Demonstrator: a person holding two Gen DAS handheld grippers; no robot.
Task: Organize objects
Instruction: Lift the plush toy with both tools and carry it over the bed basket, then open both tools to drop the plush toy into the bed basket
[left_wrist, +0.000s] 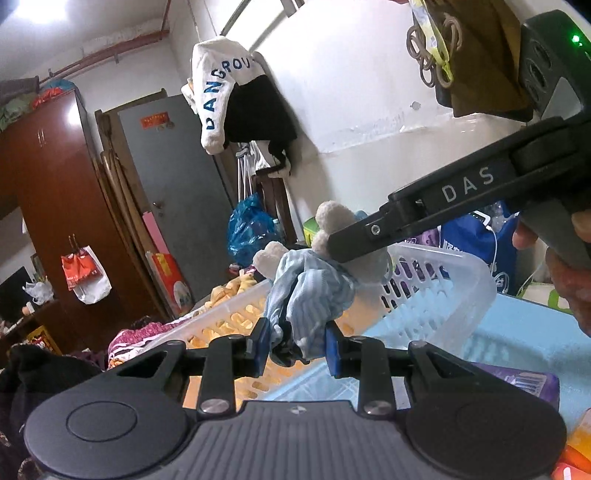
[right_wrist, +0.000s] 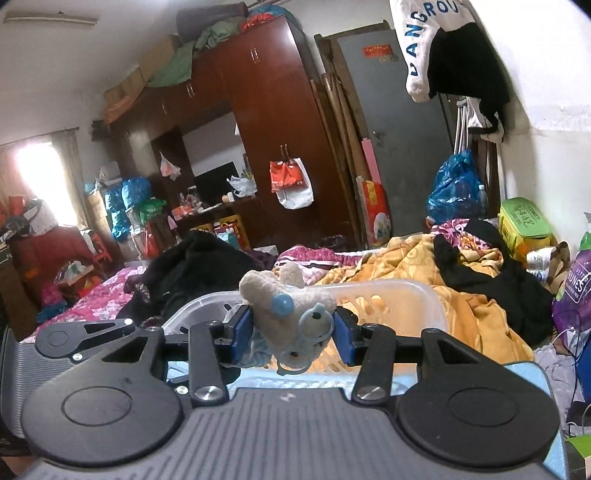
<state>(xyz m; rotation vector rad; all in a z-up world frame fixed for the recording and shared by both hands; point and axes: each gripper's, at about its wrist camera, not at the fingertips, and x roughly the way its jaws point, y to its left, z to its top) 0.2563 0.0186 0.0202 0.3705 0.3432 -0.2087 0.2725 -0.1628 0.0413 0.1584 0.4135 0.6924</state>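
Observation:
A small white plush toy (left_wrist: 334, 218) with a light-blue striped cloth body (left_wrist: 314, 295) hangs in the air between both grippers. My left gripper (left_wrist: 295, 341) is shut on the blue cloth part, low in the left wrist view. My right gripper (left_wrist: 338, 247) comes in from the right, held by a hand (left_wrist: 569, 284), and pinches the white head. In the right wrist view the right gripper (right_wrist: 291, 332) is shut on the plush toy (right_wrist: 269, 291), which has a blue button and small blue glasses. A translucent white basket (left_wrist: 465, 267) stands just behind and below.
The basket rim (right_wrist: 388, 286) rests on a light-blue surface (left_wrist: 517, 332). An orange blanket (right_wrist: 424, 266) and black clothes (right_wrist: 491, 273) cover the bed beyond. A purple bag (right_wrist: 576, 291) lies at the right. A dark wardrobe (right_wrist: 277, 110) and a grey door (right_wrist: 399, 110) stand at the back.

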